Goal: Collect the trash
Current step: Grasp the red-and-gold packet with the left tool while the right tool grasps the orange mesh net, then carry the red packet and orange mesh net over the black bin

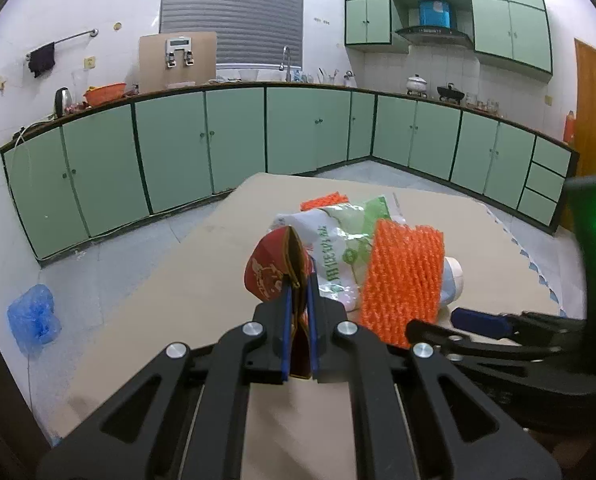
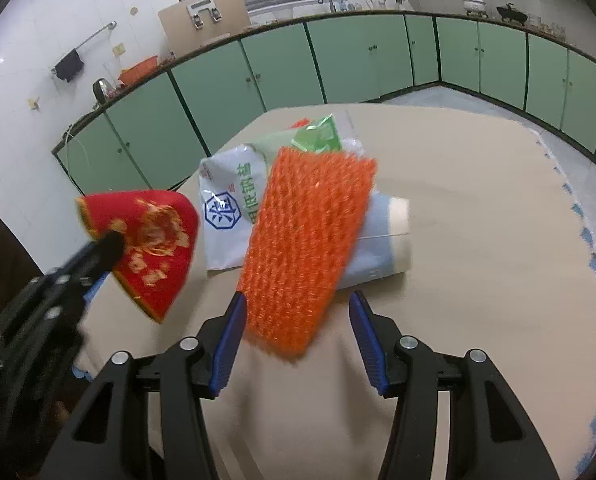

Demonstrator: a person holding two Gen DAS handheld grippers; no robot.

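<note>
A: What is held by the left gripper?

B: A red envelope with gold print is pinched edge-on between its jaws and is carried clear of the bench. The right gripper is seen with its jaws spread, the near end of the orange foam net lying between them but not pressed.

A: How should that net be taken well?

B: It is judged that the jaws should be brought further over the net's near edge and closed on the foam alone, so that the white salt bag and the pale blue paper cup beneath it are not dragged along. The foam is soft, so a deep bite would be safer than a tip pinch.

A: Is any container seen?

B: No bin is shown. The cup lies on its side under the net; its contents cannot be told. A blue plastic bag is seen on the floor, its contents hidden.
</note>
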